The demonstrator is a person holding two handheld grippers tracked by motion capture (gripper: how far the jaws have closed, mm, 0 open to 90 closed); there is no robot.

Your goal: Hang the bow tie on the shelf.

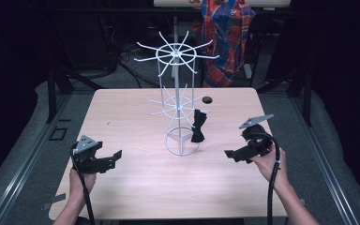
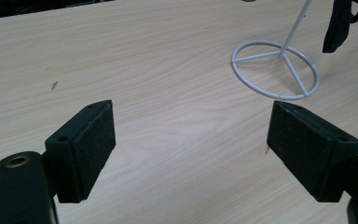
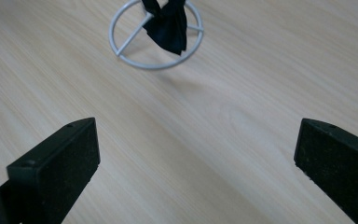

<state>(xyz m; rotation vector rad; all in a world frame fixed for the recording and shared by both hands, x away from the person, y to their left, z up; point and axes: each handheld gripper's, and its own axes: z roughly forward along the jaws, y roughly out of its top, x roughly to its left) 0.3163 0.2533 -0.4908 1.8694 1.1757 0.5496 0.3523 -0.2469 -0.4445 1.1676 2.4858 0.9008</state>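
A white wire rack (image 1: 178, 89) with two tiers of radial hooks stands mid-table on a ring base (image 2: 275, 70) (image 3: 156, 35). A black bow tie (image 1: 198, 126) (image 3: 168, 23) (image 2: 338, 25) hangs from a lower hook on its right side. My left gripper (image 1: 108, 161) (image 2: 191, 144) is held low at the table's left, open, nothing between its pads. My right gripper (image 1: 236, 154) (image 3: 196, 168) is at the right, open and empty, pointing toward the rack's base.
The light wood table (image 1: 136, 183) has a small round hole (image 1: 207, 100) behind the rack. A plaid cloth (image 1: 227, 37) hangs beyond the far edge. Dark floor and stands surround the table.
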